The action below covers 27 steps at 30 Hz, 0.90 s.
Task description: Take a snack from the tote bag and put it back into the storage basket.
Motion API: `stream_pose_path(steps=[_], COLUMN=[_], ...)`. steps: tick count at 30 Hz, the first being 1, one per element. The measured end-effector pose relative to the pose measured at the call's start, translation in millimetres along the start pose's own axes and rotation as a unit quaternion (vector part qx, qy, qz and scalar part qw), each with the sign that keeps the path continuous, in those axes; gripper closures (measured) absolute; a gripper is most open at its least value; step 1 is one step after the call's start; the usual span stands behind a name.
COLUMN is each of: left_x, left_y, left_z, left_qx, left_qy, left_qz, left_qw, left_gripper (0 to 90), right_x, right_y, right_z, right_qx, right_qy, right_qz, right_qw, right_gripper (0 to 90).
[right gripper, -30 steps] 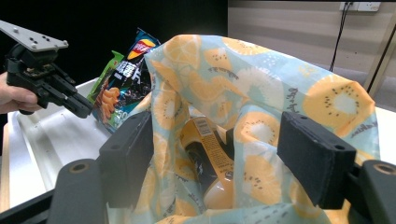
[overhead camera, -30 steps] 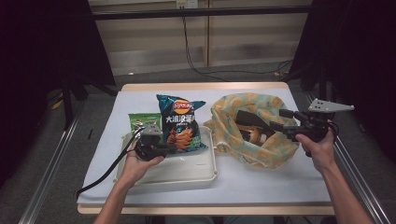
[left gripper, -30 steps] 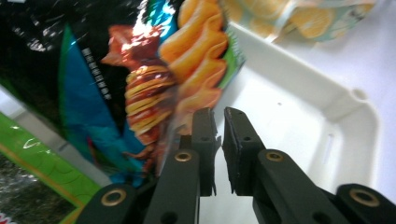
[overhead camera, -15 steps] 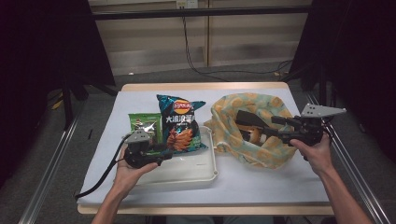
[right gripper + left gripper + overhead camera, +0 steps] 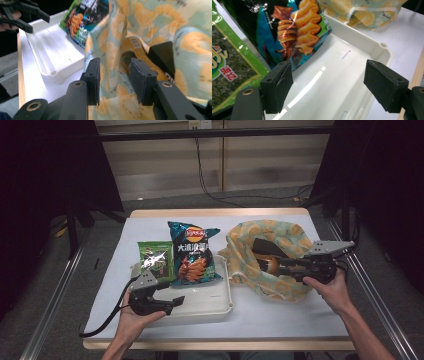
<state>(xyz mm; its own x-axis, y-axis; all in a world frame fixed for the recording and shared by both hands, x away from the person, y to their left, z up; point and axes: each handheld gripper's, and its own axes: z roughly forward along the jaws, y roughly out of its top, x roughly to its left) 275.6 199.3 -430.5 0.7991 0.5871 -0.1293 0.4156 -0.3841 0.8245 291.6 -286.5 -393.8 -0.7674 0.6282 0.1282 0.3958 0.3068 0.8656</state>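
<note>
High view, tabletop (image 5: 280, 320): white sheet over it; white tray (image 5: 220, 302) at near left, patterned cloth bag (image 5: 280, 245) at right.
High view, tray load: chip bag (image 5: 192, 252) and green seaweed pack (image 5: 155, 260) lie on the tray's far part, side by side, touching.
High view, left tongs (image 5: 175, 299): over the tray's near edge, just near of the seaweed pack; a second ago they sat against the chip bag's lower edge, now they are pulled back toward the near left.
High view, right tongs (image 5: 272, 265): reaching left into the bag's mouth, where a dark and yellow packet (image 5: 265, 251) lies; they sit further into the opening than a second ago.
Left gripper view, tongs (image 5: 329, 87): wide apart, jaws have just been opening, nothing between them but bare tray floor (image 5: 329, 82); chip bag (image 5: 294, 32) beyond the left pad, clear of it.
Left gripper view, reading: chip bag looks released and delivered to the tray.
Right gripper view, tongs (image 5: 115, 80): jaws have just been closing, now narrow, with a fold of bag cloth (image 5: 110, 55) in the gap; whether the pads press it yet I cannot tell.
Right gripper view, packet (image 5: 140, 52): inside the bag, just beyond the pads.
Judgement: unloading moves on to the next item; the cloth fold may get pinched instead of the packet.
</note>
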Motion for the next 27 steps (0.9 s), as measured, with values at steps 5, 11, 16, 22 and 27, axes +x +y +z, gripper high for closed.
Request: stream_pose_path(steps=[5, 11, 16, 22, 27], left_x=[-0.2, 2.4, 2.8, 4.9, 4.4], left_y=[-2.6, -4.6, -4.9, -5.8, -5.7], left_z=[2.3, 2.9, 2.7, 4.0, 4.3], left_qx=[0.008, 0.01, 0.008, 0.013, 0.01], left_qy=[0.004, 0.002, 0.006, 0.007, 0.005], left_qz=[0.006, 0.005, 0.006, 0.005, 0.003], left_qw=[0.9999, 0.9999, 0.9999, 0.9999, 0.9999], left_gripper=[22.1, 21.5, 21.5, 21.1, 21.1], right_x=[-14.6, -25.9, -35.8, -42.1, -48.4], right_y=[1.0, -13.3, -27.8, -39.7, -45.5], right_z=[14.6, 27.3, 27.8, 25.6, 28.0], right_qx=[0.038, 0.089, 0.108, 0.132, 0.123], right_qy=[-0.021, -0.054, -0.086, -0.105, -0.088], right_qz=[0.01, 0.01, 0.015, 0.006, 0.002], right_qw=[0.999, 0.9946, 0.9903, 0.9857, 0.9885], right_gripper=[69.9, 71.9, 69.3, 57.8, 56.1])
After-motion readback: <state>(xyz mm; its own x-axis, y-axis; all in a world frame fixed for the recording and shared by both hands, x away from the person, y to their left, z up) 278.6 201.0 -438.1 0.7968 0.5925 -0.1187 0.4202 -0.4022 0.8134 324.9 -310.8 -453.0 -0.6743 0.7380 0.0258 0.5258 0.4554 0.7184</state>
